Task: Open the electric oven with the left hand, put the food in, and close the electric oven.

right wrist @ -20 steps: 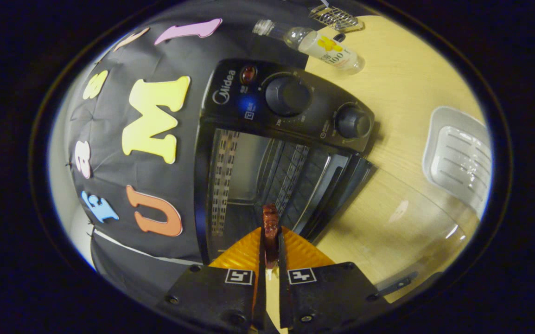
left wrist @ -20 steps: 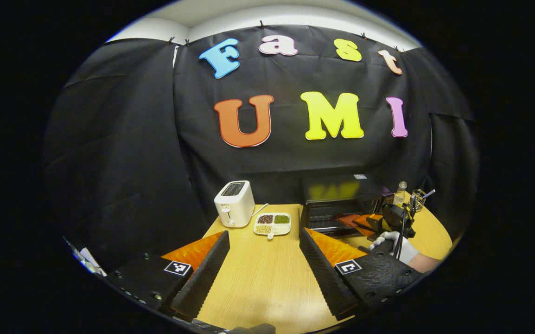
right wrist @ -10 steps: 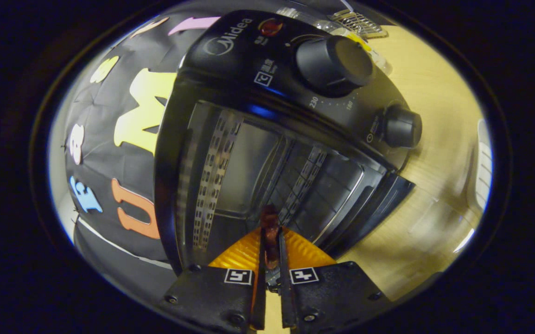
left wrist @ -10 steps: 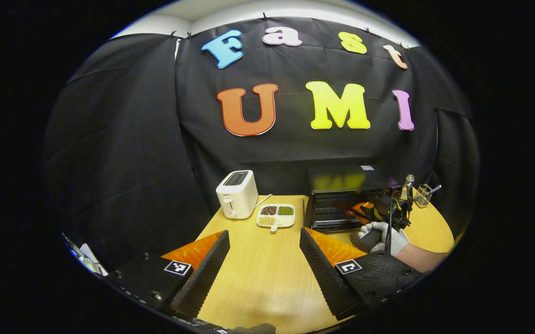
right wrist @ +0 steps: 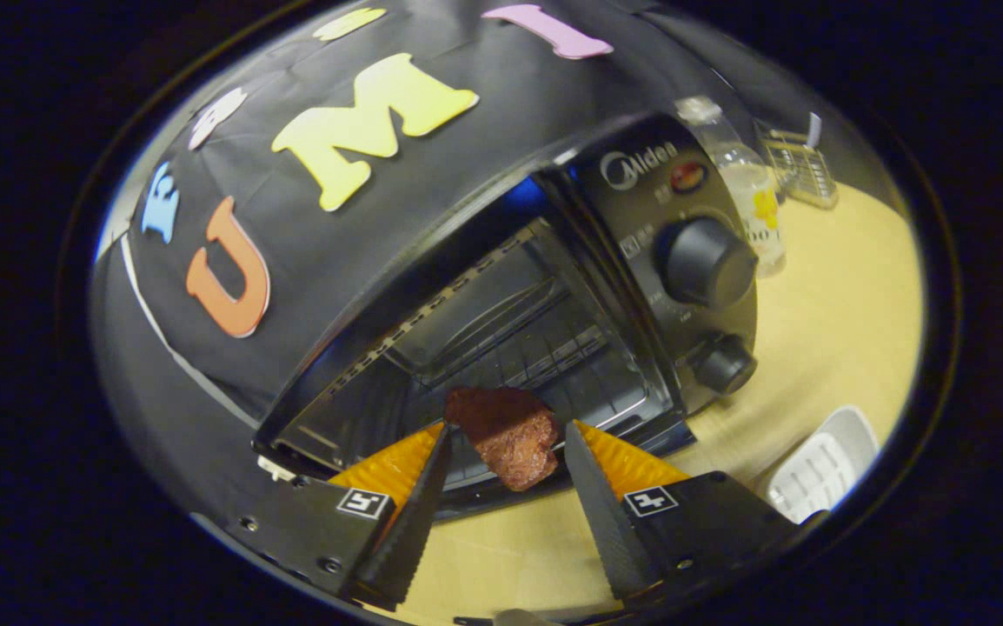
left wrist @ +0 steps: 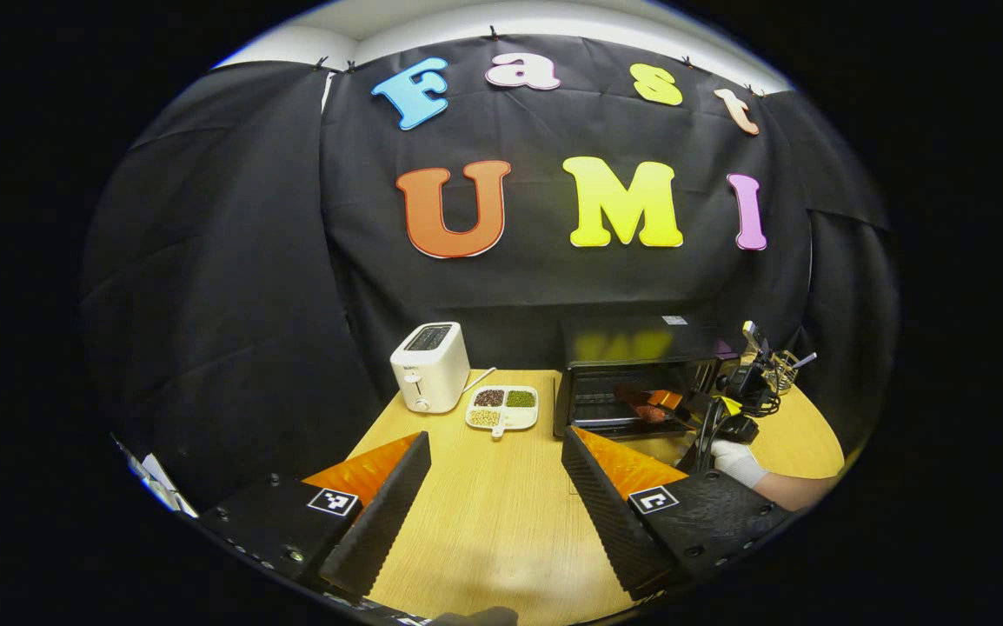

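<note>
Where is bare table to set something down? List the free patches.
Free: the table stretch ahead of the left gripper, short of the toaster and divided dish; also wood between the oven and white tray. Crowded: the oven mouth, with right gripper and food; bottle and wire holder behind.

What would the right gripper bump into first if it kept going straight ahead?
Probably the piece of food lying between the open right gripper fingers, with the open oven rack just behind it. Depth is hard to judge here.

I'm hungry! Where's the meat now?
In the right gripper view the meat sits between the open right gripper fingers, at the open oven's mouth.
</note>
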Available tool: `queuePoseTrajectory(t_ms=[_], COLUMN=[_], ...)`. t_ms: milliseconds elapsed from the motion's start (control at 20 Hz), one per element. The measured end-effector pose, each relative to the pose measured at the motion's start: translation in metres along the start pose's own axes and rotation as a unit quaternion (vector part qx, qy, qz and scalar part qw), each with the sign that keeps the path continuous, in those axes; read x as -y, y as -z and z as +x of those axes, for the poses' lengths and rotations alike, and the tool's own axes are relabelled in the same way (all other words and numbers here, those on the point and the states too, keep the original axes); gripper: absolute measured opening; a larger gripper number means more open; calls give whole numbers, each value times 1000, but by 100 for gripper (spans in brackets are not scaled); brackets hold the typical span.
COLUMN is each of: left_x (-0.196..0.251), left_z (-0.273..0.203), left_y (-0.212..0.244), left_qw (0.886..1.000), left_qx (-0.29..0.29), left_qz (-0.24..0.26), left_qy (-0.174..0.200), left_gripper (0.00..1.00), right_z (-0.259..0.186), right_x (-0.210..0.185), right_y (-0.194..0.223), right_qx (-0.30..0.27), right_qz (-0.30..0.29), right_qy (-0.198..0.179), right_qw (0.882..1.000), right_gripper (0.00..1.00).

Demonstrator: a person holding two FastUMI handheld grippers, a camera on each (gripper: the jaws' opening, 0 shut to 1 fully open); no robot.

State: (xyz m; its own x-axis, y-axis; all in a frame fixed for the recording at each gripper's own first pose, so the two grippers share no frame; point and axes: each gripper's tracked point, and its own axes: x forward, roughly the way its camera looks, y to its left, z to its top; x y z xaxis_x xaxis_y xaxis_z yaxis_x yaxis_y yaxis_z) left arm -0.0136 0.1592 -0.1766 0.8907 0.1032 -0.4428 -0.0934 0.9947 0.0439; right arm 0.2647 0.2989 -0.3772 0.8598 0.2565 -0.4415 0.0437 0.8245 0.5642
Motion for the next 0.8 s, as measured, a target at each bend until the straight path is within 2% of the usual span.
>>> queuePoseTrajectory(t_ms=[150, 450, 650, 800], left_x=[5, 25, 50, 72], left_z=[-4, -9, -9, -5], left_y=[-1, -1, 1, 5], left_qw=[1000, 1000, 999, 998], left_qx=[7, 24, 36, 42], left_qz=[-7, 5, 9, 10], left_qy=[4, 16, 31, 39], left_gripper=[97, 97, 97, 97], right_z=[-26, -99, -154, -199], right_x=[3, 19, 32, 44], right_y=[-9, -50, -94, -117], right_qx=[2, 30, 63, 74], right_qz=[-58, -161, -250, -290], right_qy=[3, 19, 24, 21], right_qw=[998, 986, 966, 954], right_gripper=[87, 92, 92, 92])
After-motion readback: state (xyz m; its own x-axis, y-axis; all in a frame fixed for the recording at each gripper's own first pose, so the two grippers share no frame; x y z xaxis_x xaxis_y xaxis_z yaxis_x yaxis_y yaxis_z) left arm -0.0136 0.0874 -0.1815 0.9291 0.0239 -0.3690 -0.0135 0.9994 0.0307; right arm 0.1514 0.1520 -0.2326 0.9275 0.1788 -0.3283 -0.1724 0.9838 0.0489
